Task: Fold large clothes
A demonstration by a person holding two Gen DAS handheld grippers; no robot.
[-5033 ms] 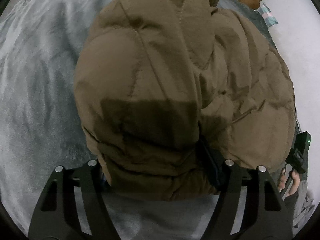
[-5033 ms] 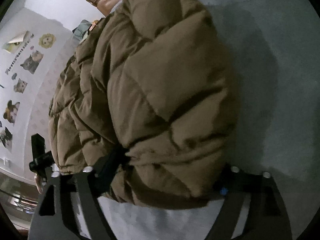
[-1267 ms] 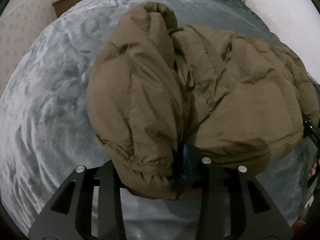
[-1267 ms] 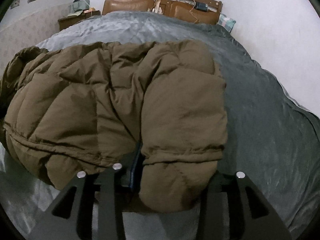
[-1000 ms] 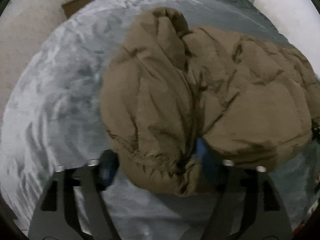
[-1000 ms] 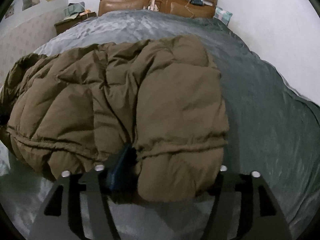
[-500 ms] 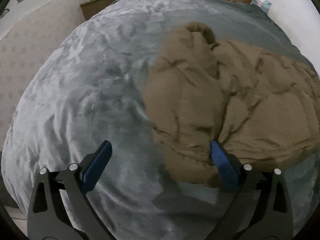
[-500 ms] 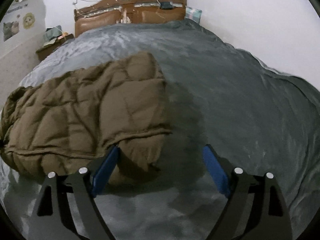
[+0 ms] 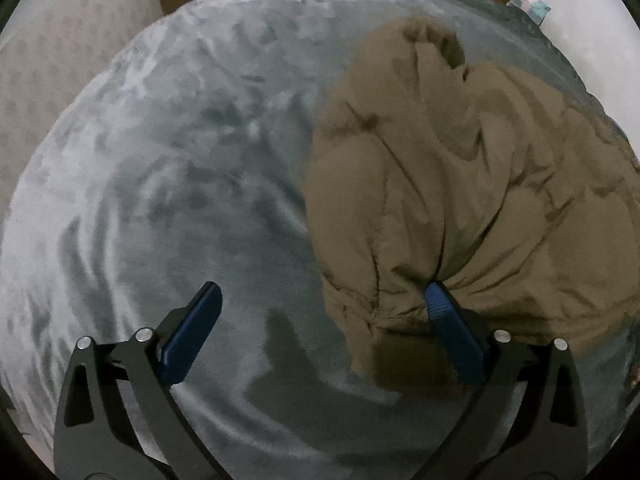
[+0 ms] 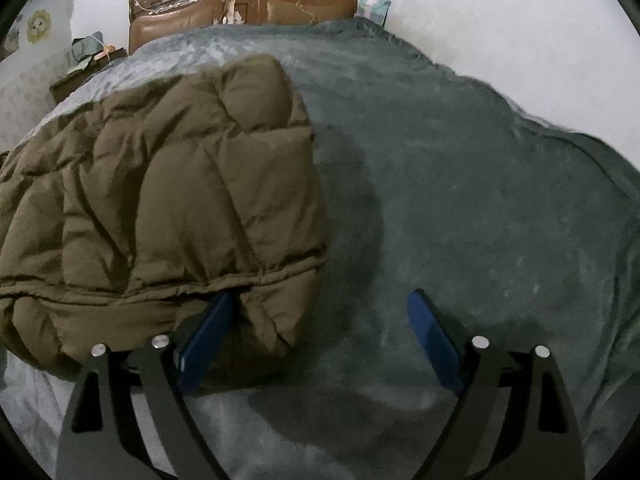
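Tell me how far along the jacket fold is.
Done: the jacket lies bunched in a folded bundle on the blanket. In hand: nothing; the left gripper and right gripper are open at its near edge. Left: likely tidying; the bundle looks lumpy.

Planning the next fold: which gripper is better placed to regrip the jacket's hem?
Probably right. The right gripper is open with one finger against the jacket's straight hem. The left gripper, also open, meets bunched fabric.
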